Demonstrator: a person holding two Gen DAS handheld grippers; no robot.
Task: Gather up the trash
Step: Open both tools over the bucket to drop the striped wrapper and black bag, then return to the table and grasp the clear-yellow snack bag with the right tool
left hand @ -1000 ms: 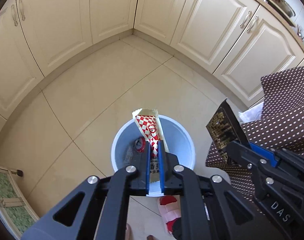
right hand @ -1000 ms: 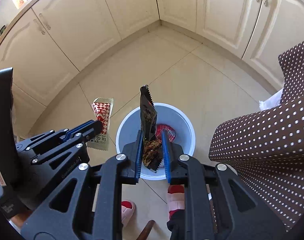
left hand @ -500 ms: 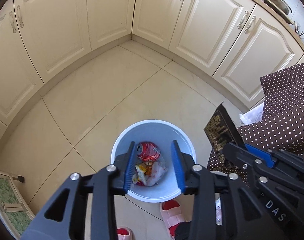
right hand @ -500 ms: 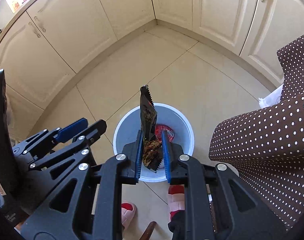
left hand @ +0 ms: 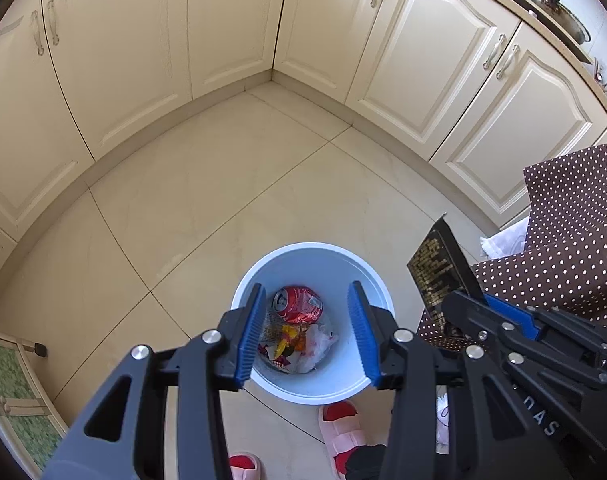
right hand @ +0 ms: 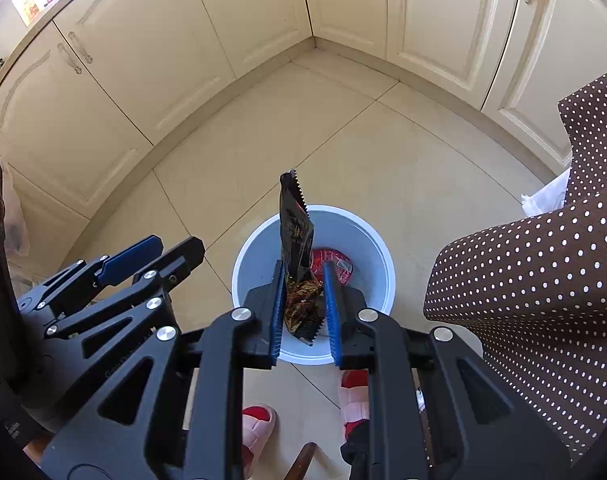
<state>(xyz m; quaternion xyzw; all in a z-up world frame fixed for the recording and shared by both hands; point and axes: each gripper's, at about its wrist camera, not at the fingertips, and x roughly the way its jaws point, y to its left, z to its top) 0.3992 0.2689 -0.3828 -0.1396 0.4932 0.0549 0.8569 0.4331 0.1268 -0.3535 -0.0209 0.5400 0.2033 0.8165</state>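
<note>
Left wrist view: left gripper [left hand: 307, 332] empty over bin [left hand: 263, 276], jaws opening; right gripper [right hand: 303, 304] clamps wrapper [right hand: 297, 236] above bin; next, release it.

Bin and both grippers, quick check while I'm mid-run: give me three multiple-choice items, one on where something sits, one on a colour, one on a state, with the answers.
1. Where does the crushed red can lie?
A. on the floor tiles
B. inside the bin
C. on the dotted cloth

2. What colour are the pads on the left gripper fingers?
A. blue
B. red
C. white

3. What is between the right gripper fingers?
A. nothing
B. the red can
C. a dark snack wrapper

Answers:
1. B, the can rests among other litter at the bottom of the pale blue bin.
2. A, both inner pads show blue in the left wrist view; these fingers are opening with nothing between them.
3. C, the wrapper stands up from the closed fingers, above the bin.
</note>
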